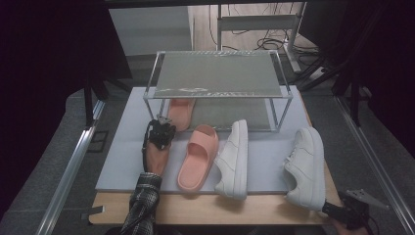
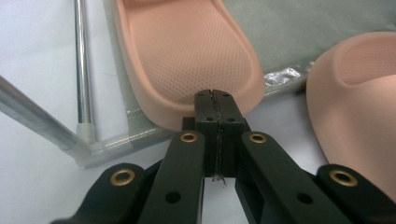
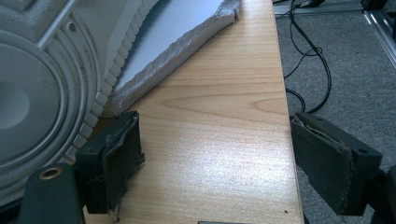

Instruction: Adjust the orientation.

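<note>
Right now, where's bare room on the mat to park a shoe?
Free: the white mat left of the left gripper, and the strip between the two white sneakers. The rack's top shelf is bare. Crowded: pink slides by the rack's front-left leg.

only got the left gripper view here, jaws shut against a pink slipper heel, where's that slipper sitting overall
Observer: The high view shows that pink slipper lying on the lower level of the shoe rack, with its heel poking out at the front left.
Operator: ok and the other pink one at my right edge
Observer: That second slipper lies on the white mat in front of the rack, with a white sneaker beside it.
Operator: where's the other gripper
Observer: The right gripper is at the table's near right corner with its jaws open over bare wood, next to the sole of a second white sneaker.
</note>
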Action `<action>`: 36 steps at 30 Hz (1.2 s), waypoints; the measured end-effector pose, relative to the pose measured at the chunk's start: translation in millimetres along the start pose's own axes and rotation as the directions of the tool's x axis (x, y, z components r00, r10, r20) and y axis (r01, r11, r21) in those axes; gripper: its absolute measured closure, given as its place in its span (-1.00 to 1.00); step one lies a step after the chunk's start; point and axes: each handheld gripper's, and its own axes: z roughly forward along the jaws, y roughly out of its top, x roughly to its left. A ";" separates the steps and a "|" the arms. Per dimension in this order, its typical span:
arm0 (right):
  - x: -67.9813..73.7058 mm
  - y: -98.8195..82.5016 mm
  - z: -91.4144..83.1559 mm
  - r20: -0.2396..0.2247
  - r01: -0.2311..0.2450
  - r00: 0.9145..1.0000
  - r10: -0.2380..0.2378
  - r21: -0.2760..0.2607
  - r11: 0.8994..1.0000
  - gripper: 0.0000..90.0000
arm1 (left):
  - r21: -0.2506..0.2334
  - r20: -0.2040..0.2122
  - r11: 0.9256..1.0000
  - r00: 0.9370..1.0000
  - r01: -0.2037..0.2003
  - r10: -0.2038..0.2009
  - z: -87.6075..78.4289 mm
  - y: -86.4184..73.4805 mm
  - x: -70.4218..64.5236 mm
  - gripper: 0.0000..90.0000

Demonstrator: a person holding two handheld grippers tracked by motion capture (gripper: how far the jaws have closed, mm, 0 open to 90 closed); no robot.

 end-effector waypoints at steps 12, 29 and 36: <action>-0.6 -0.1 0.0 -0.003 -0.004 1.000 0.004 0.000 1.000 -0.62 | -0.018 0.079 1.000 0.997 0.024 -0.023 -11.3 -6.7 5.6 0.99; -0.5 -0.1 0.0 -0.002 -0.002 1.000 0.002 0.001 1.000 -0.62 | -0.023 0.199 0.999 0.980 -0.025 0.029 -48.1 -15.8 -4.9 0.88; -0.5 0.0 -0.1 -0.002 -0.003 1.000 0.003 0.002 1.000 -0.62 | -0.012 0.220 0.999 0.974 -0.050 0.052 -60.0 -21.2 -8.0 0.82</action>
